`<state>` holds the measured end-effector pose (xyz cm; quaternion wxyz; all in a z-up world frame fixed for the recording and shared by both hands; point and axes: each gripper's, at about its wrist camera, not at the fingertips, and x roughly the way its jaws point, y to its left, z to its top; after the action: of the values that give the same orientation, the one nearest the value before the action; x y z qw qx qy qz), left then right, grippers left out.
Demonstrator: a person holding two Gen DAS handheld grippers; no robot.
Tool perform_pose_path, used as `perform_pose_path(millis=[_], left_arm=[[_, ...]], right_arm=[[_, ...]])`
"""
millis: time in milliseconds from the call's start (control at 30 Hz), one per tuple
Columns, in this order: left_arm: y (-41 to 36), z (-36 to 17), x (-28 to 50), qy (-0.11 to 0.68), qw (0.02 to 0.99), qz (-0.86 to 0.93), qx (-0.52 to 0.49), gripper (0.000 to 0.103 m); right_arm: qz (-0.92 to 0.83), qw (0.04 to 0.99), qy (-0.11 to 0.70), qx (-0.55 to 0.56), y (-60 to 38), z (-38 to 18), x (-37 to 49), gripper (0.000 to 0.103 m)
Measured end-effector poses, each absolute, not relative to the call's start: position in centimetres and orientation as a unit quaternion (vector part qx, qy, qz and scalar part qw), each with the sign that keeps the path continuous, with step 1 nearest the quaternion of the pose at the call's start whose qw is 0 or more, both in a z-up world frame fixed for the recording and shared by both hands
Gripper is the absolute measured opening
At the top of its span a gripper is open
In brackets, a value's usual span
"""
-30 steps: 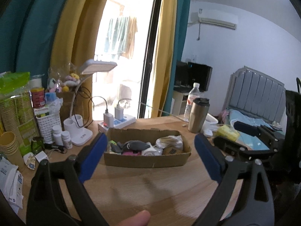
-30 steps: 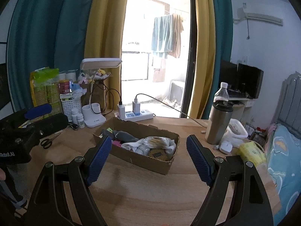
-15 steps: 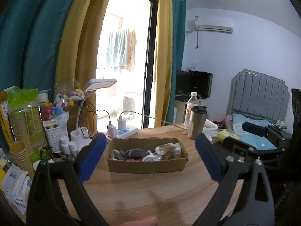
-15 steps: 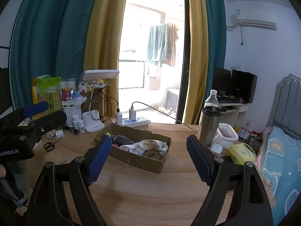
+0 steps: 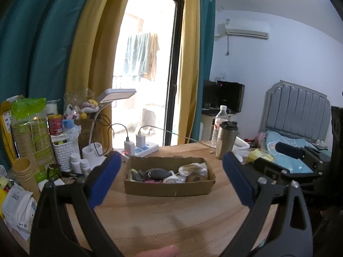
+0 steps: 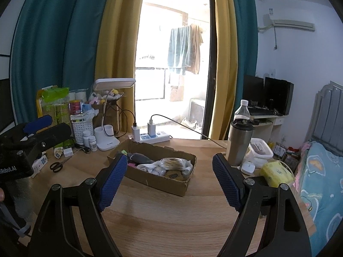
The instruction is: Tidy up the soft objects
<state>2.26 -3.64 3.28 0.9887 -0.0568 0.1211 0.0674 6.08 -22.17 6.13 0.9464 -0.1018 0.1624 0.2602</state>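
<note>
A shallow cardboard box sits in the middle of the wooden table. It holds soft things: a dark grey sock, white cloth and a crinkled clear bag. My left gripper hangs open above the table, on the near side of the box, with nothing between its blue pads. My right gripper is likewise open and empty, back from the box. Each gripper's body shows at the edge of the other's view.
A steel tumbler, water bottle and yellow tissue pack stand right of the box. A desk lamp, power strip, pill bottles, scissors and paper cups crowd the left. A bed lies right.
Both grippers have drawn back from the box and risen slightly, so it looks smaller and farther away. Both stayed open and empty.
</note>
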Motion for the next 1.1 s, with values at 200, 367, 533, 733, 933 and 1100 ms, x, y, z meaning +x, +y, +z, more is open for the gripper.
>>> perform_pose_path(millis=[200, 367, 533, 733, 933, 1100], left_arm=[[-3.75, 3.32, 2.22, 0.120, 0.989, 0.066, -0.055, 0.096], [-3.71, 3.33, 2.38, 0.118, 0.989, 0.066, -0.054, 0.096], [-3.71, 3.33, 2.37, 0.119, 0.989, 0.065, -0.053, 0.096], [-3.76, 3.41, 2.45, 0.120, 0.989, 0.062, -0.052, 0.096], [-3.82, 3.39, 2.51, 0.120, 0.989, 0.063, -0.052, 0.096], [-3.83, 3.38, 2.52, 0.120, 0.989, 0.064, -0.052, 0.096]], right_arm=[[0.260, 0.946, 0.163, -0.101, -22.14, 6.05, 6.14, 0.084], [0.260, 0.946, 0.164, -0.101, -22.07, 6.04, 6.18, 0.084], [0.260, 0.946, 0.164, -0.102, -22.04, 5.99, 6.22, 0.084], [0.260, 0.946, 0.165, -0.102, -22.00, 5.95, 6.23, 0.084], [0.260, 0.946, 0.165, -0.103, -21.98, 5.93, 6.24, 0.084], [0.260, 0.946, 0.165, -0.102, -22.00, 5.99, 6.23, 0.084]])
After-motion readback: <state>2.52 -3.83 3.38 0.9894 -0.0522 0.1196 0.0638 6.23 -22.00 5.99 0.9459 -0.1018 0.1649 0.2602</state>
